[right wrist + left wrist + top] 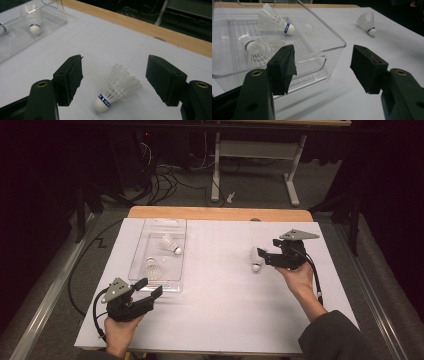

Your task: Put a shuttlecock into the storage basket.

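Worktop: white sheet (pixel 220 320) over a wood table, wood strip showing at far edge

Clear plastic bin (pixel 176 270) sits toward far-left part of the sheet, long side running near-to-far. Two shuttlecocks inside: far shuttlecock (pixel 170 243) lying on its side, cork toward bin's right wall; near shuttlecock (pixel 153 268) closer to bin's near end, feathers toward near edge as seen from left gripper view

Third shuttlecock (pixel 256 258) lies loose on the sheet, right of centre, well apart from the bin, cork pointing to near edge

Right gripper (pixel 262 255) – jaws wide, standing either side of loose shuttlecock, pads not touching it. Right gripper view: feathers between the pads, cork nearest the camera, clear gaps both sides. Nothing held

Left gripper (pixel 150 288) – jaws wide, empty, near-left part of sheet, just beside bin's near-right corner, pointing at it

Progress, by my reading: work looks like collecting shuttlecocks into the bin. 2 of 3 in, 1 left. Remaining: close on loose one, lift, carry left across sheet, drop into bin. Grasp not made yet

Writing: blue band round cork of each shuttlecock, white lettering on it. On loose one reads something like "FL…" in right gripper view, too blurred to make out. No other labels legible
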`<move>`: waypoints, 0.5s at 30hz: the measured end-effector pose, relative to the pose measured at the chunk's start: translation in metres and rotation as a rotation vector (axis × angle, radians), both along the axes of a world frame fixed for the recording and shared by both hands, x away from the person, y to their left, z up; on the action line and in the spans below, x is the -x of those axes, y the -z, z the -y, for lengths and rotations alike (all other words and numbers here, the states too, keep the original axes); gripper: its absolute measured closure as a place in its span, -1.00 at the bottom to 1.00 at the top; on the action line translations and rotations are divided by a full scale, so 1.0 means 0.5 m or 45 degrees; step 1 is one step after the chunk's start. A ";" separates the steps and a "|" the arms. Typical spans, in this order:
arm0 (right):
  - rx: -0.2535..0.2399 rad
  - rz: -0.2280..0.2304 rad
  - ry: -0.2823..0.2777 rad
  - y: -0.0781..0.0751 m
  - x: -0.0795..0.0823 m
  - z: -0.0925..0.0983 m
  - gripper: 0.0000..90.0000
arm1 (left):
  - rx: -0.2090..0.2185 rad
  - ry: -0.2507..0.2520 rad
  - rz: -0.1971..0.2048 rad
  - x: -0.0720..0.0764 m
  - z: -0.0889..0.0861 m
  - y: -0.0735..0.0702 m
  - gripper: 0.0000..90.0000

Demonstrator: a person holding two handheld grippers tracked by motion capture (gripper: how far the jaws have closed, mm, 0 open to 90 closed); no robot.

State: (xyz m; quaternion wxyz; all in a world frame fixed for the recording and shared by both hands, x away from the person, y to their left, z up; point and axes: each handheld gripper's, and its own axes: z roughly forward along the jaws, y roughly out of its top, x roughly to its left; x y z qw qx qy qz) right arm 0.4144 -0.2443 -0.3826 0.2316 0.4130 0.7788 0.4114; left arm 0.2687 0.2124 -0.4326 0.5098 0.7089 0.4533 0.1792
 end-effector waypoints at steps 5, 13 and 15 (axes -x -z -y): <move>0.055 -0.094 -0.008 -0.007 -0.030 -0.006 -0.28 | -0.002 0.002 -0.003 0.000 0.000 0.000 -0.18; 0.181 -0.213 -0.017 -0.007 -0.069 -0.029 -0.21 | -0.001 0.003 -0.006 -0.002 -0.001 0.001 -0.18; 0.198 -0.249 -0.018 -0.006 -0.080 -0.033 -0.19 | -0.001 0.002 -0.006 -0.002 -0.001 0.001 -0.18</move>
